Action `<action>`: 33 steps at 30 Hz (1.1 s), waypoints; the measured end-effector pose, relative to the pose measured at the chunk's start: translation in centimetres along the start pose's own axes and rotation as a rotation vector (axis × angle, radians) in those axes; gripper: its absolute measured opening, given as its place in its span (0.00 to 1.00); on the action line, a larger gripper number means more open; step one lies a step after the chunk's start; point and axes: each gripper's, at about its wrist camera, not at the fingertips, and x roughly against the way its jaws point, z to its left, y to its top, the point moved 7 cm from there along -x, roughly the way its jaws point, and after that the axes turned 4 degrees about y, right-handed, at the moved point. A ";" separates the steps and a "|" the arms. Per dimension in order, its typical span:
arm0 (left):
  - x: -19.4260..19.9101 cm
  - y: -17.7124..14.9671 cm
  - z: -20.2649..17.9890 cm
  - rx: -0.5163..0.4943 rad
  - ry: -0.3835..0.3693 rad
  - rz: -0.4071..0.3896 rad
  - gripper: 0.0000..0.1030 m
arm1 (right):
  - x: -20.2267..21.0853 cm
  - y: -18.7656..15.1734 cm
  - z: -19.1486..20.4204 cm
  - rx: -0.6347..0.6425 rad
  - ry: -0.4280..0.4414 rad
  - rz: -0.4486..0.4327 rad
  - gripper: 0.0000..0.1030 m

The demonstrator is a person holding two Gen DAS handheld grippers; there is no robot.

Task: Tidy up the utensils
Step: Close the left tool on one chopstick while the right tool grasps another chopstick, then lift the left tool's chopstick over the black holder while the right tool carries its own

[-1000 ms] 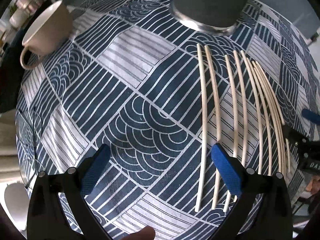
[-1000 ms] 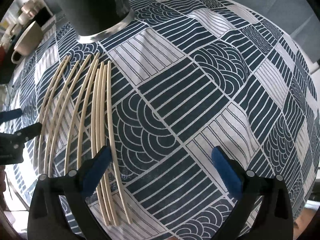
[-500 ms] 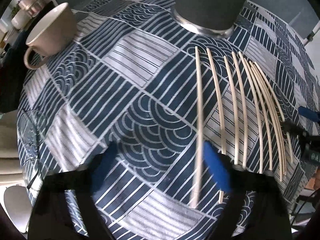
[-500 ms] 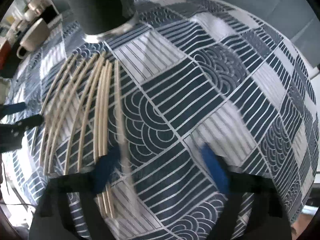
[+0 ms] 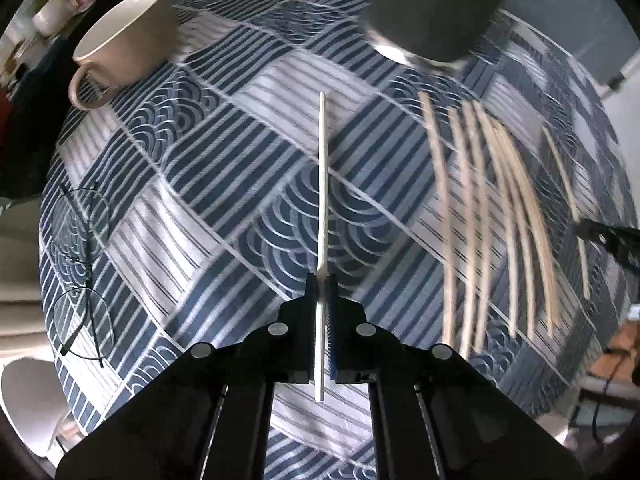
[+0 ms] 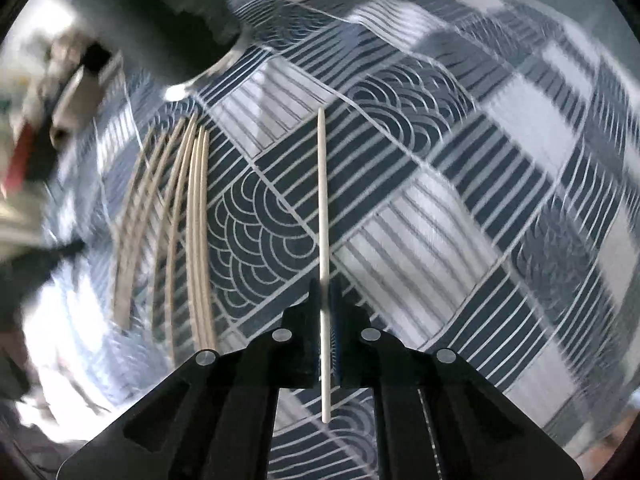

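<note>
My left gripper [image 5: 321, 280] is shut on one pale chopstick [image 5: 323, 184], held above the cloth and pointing away from me. My right gripper [image 6: 325, 286] is shut on another chopstick [image 6: 322, 192] in the same way. Several more chopsticks [image 5: 496, 216] lie side by side on the patterned tablecloth, right of the left gripper and left of the right gripper [image 6: 180, 216]. A dark cylindrical holder [image 5: 436, 8] with a metal base stands at the far side; it also shows in the right wrist view [image 6: 160, 20].
A cream mug [image 5: 124, 36] stands at the far left of the blue-and-white tablecloth [image 5: 192, 216]. A pair of glasses [image 5: 80, 264] lies near the left table edge. The other gripper's tip [image 5: 612, 236] shows at the right edge.
Both grippers went from open to shut, each taking one chopstick from the row and lifting it off the cloth. Both views are blurred by motion.
</note>
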 end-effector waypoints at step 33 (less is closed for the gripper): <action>14.8 10.2 -1.0 0.061 -0.058 -0.342 0.05 | 16.3 7.2 8.9 0.142 0.251 -0.439 0.05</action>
